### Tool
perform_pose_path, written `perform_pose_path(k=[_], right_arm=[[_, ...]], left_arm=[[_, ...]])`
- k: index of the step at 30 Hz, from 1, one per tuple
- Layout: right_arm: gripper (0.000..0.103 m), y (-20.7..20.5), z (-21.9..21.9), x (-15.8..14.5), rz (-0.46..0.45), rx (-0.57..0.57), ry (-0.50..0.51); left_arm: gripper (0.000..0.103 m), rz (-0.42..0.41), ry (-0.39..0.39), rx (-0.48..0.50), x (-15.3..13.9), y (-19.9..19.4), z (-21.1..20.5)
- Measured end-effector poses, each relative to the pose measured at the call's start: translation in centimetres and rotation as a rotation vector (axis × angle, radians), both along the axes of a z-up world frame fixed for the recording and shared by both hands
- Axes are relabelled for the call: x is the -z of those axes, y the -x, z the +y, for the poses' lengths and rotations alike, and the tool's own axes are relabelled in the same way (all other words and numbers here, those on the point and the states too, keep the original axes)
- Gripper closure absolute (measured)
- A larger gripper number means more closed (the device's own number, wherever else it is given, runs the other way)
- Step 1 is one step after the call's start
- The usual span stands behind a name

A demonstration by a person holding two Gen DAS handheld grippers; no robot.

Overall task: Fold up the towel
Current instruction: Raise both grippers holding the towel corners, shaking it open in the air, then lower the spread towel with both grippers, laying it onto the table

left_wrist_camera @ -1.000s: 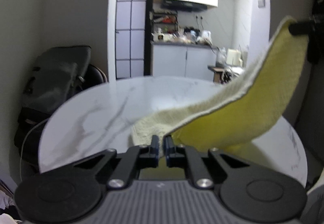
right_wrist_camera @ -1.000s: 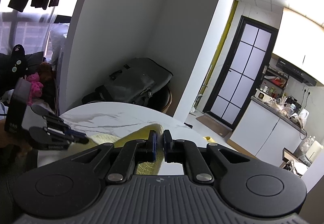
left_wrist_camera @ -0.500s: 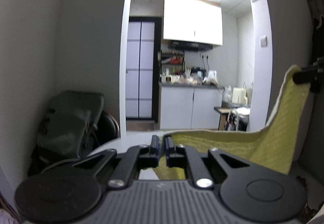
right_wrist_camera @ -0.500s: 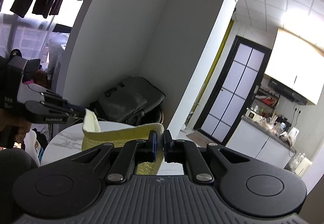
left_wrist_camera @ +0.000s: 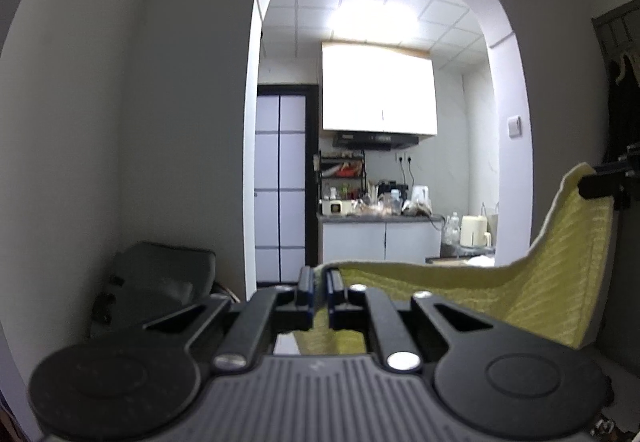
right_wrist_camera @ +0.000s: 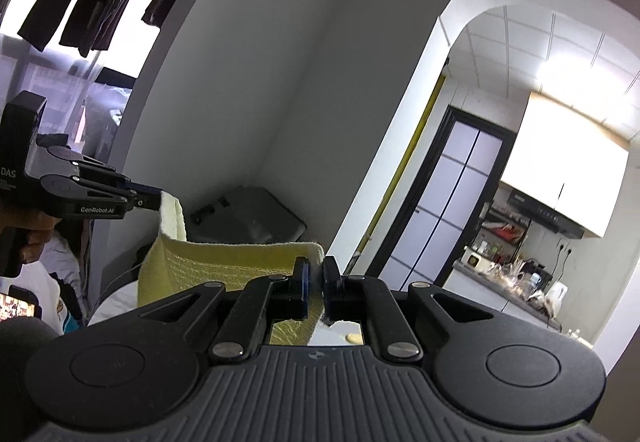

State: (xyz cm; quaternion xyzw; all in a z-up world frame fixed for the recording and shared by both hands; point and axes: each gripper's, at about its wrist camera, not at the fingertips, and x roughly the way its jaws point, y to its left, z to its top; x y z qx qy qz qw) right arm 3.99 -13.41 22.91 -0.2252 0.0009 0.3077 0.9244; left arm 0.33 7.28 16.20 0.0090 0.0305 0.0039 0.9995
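Yellow ribbed cloth towel (left_wrist_camera: 552,282) held aloft by its top edge between two grippers

Towel hangs in the air, sagging between its corners; left gripper (left_wrist_camera: 318,282) is clamped on the near-left corner, right gripper (right_wrist_camera: 315,274) clamped on the other. White marble table (right_wrist_camera: 116,302) lies below. Judged: keep both grips level and the edge taut, so the hanging cloth lowers flat and the fold lands square

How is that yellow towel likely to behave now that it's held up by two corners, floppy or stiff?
Probably floppy: the yellow towel sags in a curve between the left gripper and the right gripper, each shut on a corner. It looks light, since two small pinches carry it. Its ribbed weave likely grips the pads rather than slipping.
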Motion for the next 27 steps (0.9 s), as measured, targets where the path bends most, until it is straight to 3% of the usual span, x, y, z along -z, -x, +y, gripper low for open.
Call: perform_pose_path(k=[10,19,27], right_arm=[[0.095,3.4,-0.7,-2.0,-0.061,0.002,-0.033],[0.095,5.7,-1.4,-1.7,-0.075,-0.001,-0.048],[0.095,3.3,-1.5,-0.1,-0.027,0.011,-0.055]], left_arm=[[0.097,-0.101,-0.051,-0.011,-3.9,3.4,-1.1],[0.097,-0.129,-0.065,-0.007,-4.5,5.5,-2.2],[0.097,-0.108,-0.072,-0.008,-3.8,5.4,-2.3]])
